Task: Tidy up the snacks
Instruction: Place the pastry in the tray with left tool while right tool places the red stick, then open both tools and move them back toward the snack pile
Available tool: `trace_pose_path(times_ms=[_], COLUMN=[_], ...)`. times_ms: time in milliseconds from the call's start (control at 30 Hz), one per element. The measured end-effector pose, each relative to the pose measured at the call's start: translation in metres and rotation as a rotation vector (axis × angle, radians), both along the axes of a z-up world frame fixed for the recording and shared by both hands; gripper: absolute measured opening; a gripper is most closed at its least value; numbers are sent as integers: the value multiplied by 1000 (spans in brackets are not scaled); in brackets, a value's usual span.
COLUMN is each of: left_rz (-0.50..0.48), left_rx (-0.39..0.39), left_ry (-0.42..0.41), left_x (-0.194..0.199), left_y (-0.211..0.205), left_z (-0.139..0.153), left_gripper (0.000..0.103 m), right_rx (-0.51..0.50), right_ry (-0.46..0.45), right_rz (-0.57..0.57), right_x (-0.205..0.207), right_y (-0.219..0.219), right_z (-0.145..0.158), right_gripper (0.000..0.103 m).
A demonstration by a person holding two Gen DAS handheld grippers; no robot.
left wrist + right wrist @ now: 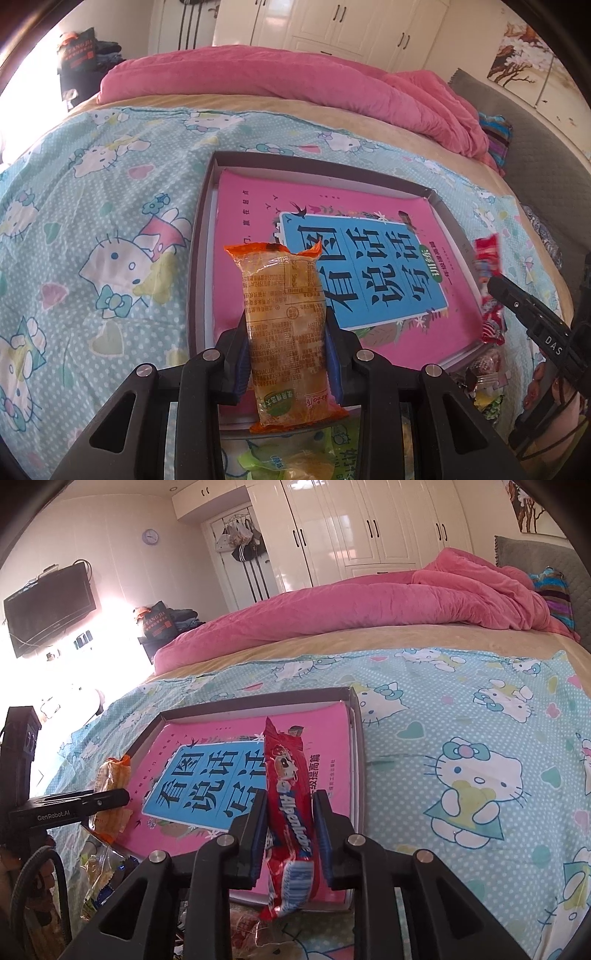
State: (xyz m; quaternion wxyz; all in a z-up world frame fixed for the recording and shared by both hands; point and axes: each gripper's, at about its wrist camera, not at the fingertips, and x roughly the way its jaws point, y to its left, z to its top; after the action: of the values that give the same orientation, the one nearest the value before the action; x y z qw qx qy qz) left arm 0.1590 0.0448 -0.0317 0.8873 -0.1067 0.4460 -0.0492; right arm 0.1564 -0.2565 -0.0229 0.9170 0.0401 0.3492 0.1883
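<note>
Bedroom with white wardrobes (369, 528) and a wall-mounted TV (48, 605) frames a bed (110, 221) spread with a cartoon-cat sheet, a pink quilt (258, 74) heaped along its far side. On the sheet lies a shallow tray (197, 258) holding a pink book (258, 206) with a blue title panel. Above the tray's near edge, the left gripper (286, 354) clamps an orange snack pack (284, 314) upright between its blue pads, the pack's crimped end rising over the book. Beside it, the right gripper (290, 830) has a red snack pack (286, 797) standing between its blue pads; the left pad touches the wrapper while a narrow gap shows at the right pad, so the grip looks slack. More wrapped snacks (99, 871) lie in a loose pile on the sheet just in front of the tray, below both grippers.
</note>
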Motion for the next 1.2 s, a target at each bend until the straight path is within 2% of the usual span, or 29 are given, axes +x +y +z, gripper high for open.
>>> trace_pose_path(times_ms=[200,433,533,800,967,1000,1200], left_rz=[-5,-12,-12,10,27,32,43], left_rx=[7,4,-8,-26,-37,-36,-33], left_ry=[-3,-35,-49,-82,-99,-103,-106], left_x=[-1,-5,-7,-11,-15,-17,-23], left_y=[-3,-3,-2,5,11,12,16], left_z=[1,9,13,24,30,31,35], left_gripper=[39,51,56,64,71,74,75], right_rx=[6,20,27,32,48,51,50], right_ry=[-9,-24,-28,-37,-58,-63,-78], right_rz=[16,-1,-6,-10,-9,-8,-7], right_x=[-2,-5,-6,-8,-12,-13,-17], right_y=[3,-2,-4,-7,-8,-8,-8], right_z=[2,6,8,12,17,18,23], right_gripper=[37,43,44,46,54,58,61])
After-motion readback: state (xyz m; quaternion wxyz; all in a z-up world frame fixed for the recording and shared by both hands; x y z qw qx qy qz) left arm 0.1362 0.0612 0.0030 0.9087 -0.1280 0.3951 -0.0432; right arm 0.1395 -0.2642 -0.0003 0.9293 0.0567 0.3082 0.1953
